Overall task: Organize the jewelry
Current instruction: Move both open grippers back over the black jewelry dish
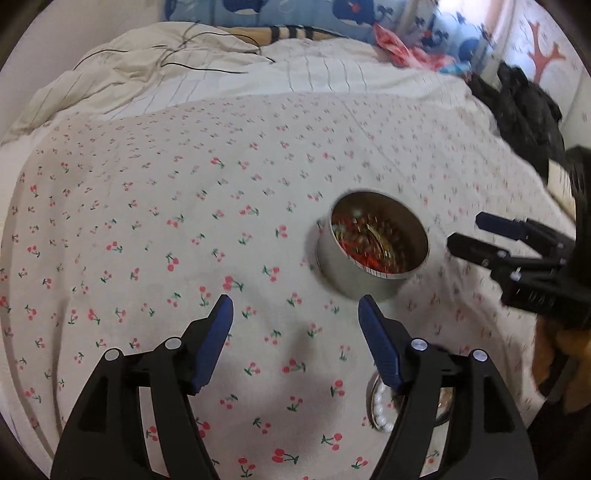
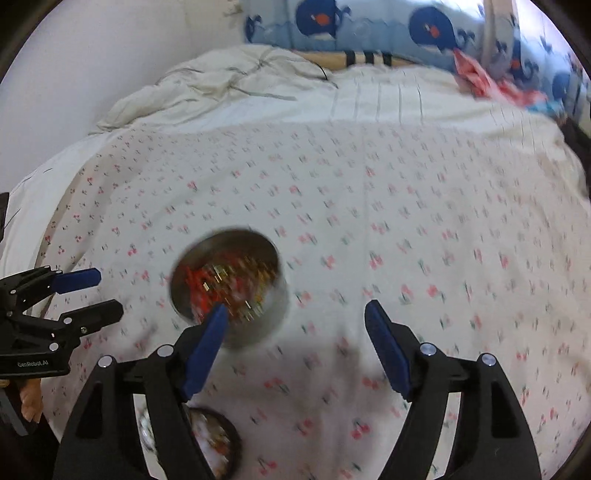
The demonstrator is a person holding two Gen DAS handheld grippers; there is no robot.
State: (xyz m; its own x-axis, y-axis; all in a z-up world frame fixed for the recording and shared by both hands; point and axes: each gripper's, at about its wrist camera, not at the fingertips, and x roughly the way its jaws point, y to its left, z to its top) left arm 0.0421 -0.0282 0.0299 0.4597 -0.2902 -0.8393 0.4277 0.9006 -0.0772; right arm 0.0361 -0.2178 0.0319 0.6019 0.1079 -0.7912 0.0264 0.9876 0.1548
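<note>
A bed takes most of both views, covered w/ a cherry-print sheet (image 1: 184,221), a crumpled cream duvet (image 1: 129,74) behind it and a whale-print pillow (image 2: 369,22) at the head. On the sheet stands a round metal tin (image 1: 373,254), open on top, w/ red and gold jewelry (image 1: 369,247) inside, blurred. The left gripper (image 1: 295,314) hangs just beside the tin, fingers spread wide, nothing btw them. The right gripper (image 2: 295,321) is on the tin's other side, fingers also spread wide and empty; one finger overlaps the tin's rim in its own view. Near the lower edge lies a small round lid or dish (image 1: 376,406) w/ white pearls (image 1: 380,410).
</note>
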